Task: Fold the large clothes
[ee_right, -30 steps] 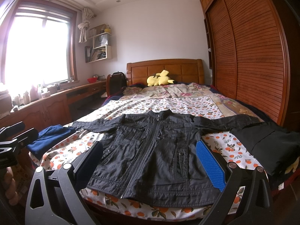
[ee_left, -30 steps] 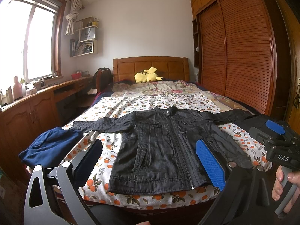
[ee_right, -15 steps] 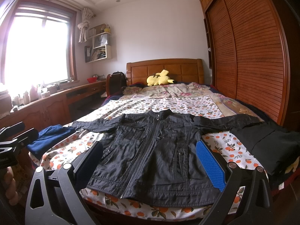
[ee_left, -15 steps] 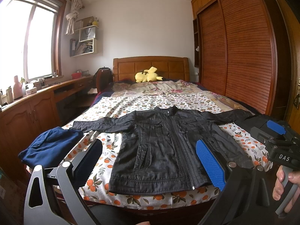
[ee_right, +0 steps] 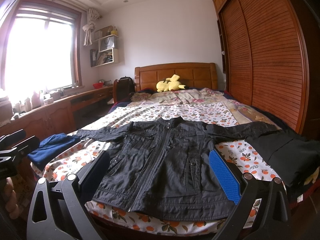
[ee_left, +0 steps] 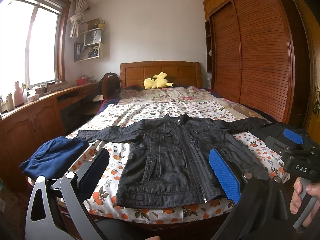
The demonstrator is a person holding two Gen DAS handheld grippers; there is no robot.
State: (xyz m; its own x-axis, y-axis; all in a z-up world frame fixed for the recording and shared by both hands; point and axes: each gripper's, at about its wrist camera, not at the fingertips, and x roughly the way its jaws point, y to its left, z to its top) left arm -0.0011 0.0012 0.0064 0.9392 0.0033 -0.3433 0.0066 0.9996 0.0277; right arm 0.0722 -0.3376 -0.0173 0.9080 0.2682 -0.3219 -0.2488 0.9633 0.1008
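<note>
Nothing folded yet: black jacket [ee_left: 178,156] spread flat, zipped, sleeves out, at the foot of the bed [ee_left: 170,108], left gripper [ee_left: 160,172] and right gripper [ee_right: 160,170] both held short of it, jaws wide apart and empty, every fold still ahead.

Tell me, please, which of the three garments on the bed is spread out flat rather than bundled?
The black jacket in the middle, sleeves outstretched. The navy garment at the left edge and the black one at the right are bundled.
</note>
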